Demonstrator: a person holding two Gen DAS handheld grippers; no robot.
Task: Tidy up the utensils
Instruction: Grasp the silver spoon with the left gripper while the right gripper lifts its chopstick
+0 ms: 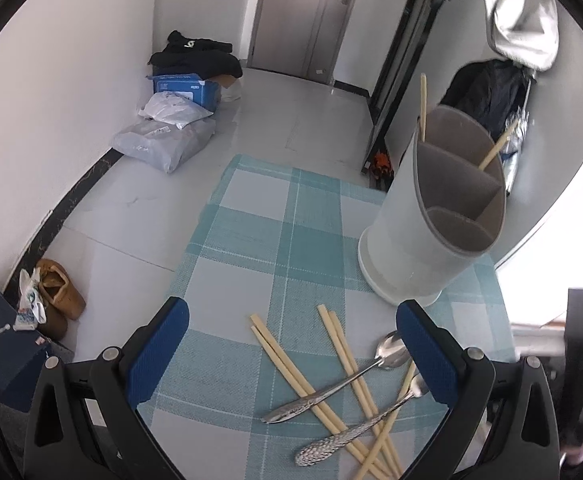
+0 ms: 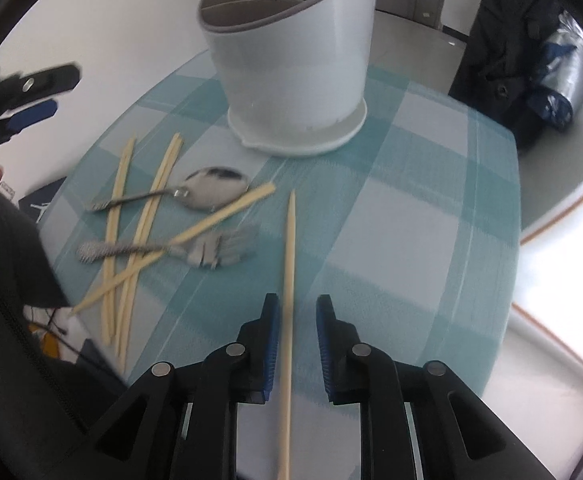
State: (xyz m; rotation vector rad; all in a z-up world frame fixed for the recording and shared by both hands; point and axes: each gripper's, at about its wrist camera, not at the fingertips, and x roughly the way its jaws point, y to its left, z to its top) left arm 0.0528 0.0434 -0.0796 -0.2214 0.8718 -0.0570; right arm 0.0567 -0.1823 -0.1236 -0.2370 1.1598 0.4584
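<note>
While two spoons cross, six loose chopsticks

Blue box under black clothes, plastic bags, brown shoes on floor.

Rt tongs apart, chopstick btwn, touching left pad.

A white tabletop carries a teal checked placemat. On the mat's far right stands a white divided utensil holder. Nearer lie loose chopsticks crossed under two metal spoons, and one single chopstick lies apart at their right.
</note>
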